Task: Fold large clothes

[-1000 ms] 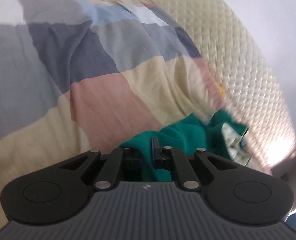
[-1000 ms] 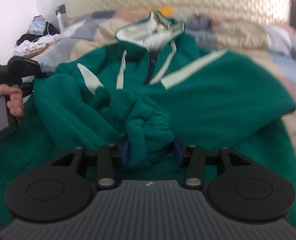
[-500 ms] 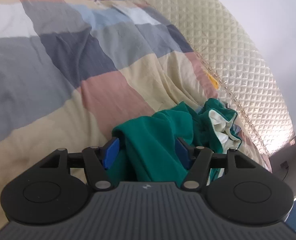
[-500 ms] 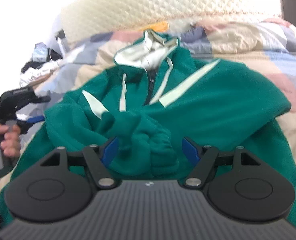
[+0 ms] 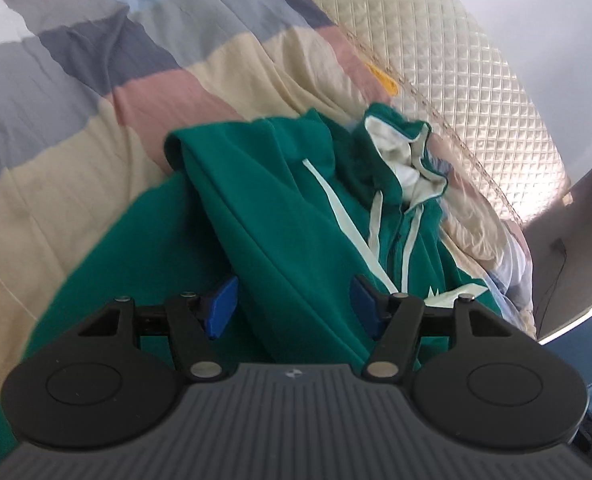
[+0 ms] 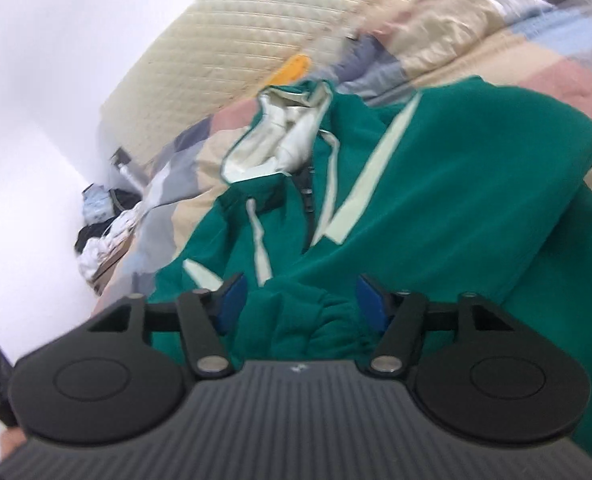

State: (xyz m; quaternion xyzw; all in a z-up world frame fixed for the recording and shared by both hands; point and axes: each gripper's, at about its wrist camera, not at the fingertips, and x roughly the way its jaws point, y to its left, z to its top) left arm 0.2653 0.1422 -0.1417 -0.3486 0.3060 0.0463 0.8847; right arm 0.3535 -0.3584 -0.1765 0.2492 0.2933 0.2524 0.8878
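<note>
With the green hoodie [image 5: 296, 216] laid on the bed [image 5: 75, 152] for folding, I have the left gripper [image 5: 291, 304] released and the right gripper [image 6: 302, 300] closing around a sleeve bunch, not yet pinched.

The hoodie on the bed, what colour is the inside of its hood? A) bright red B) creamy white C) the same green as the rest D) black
B: the green hoodie lies on the patchwork quilt, and the lining of its hood shows creamy white in both wrist views, like its drawstrings.
</note>
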